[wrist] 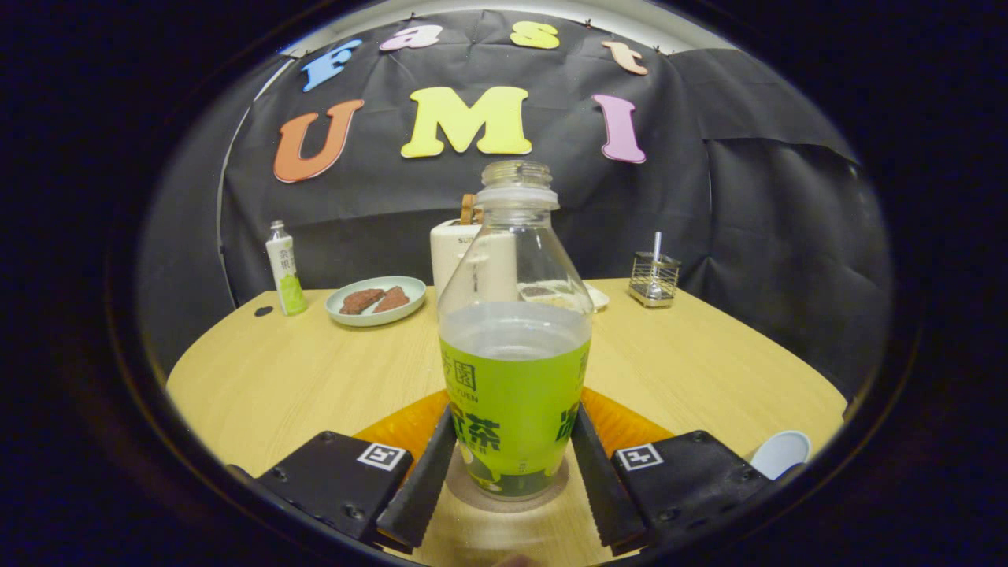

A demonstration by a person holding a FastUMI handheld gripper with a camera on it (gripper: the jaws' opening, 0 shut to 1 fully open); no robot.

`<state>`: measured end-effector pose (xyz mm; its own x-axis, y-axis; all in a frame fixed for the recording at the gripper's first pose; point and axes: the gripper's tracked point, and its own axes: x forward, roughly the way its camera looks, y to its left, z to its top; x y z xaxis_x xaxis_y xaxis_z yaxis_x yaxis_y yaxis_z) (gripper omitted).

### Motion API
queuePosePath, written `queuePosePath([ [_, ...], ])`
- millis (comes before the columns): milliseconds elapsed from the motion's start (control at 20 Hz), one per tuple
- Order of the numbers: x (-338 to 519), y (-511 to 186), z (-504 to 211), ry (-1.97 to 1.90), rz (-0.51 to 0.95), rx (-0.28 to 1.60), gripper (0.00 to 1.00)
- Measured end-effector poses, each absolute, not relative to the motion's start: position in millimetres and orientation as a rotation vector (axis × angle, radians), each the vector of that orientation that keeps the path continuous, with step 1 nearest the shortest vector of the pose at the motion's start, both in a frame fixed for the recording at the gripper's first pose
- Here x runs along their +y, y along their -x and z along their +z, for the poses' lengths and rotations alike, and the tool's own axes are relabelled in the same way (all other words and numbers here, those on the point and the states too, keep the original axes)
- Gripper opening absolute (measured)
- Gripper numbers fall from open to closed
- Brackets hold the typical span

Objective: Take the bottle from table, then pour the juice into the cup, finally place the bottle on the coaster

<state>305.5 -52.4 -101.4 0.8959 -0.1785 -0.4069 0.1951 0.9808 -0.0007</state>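
Fisheye riding the hand-held gripper (512, 472), facing forward, close above table (693, 370)

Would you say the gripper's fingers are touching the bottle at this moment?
Touching. In the gripper view both fingers lie flush against the sides of the bottle, with no gap on either side, as it stands upright on the coaster.

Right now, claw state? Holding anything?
Claw: fingers flank the bottle low on both sides; real contact cannot be told. Bottle stands upright on the coaster.
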Motion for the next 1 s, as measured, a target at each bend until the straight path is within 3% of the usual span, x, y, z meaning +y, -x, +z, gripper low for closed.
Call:
queuePosePath([
  [150,-50.4,-305.6,-105.4,-0.033,-0.181,0.429,0.85],
  [300,-45.5,-303.6,-102.9,-0.016,-0.155,0.431,1.0],
  [1000,-39.7,-263.4,-64.4,0.005,-0.086,0.357,1.0],
])
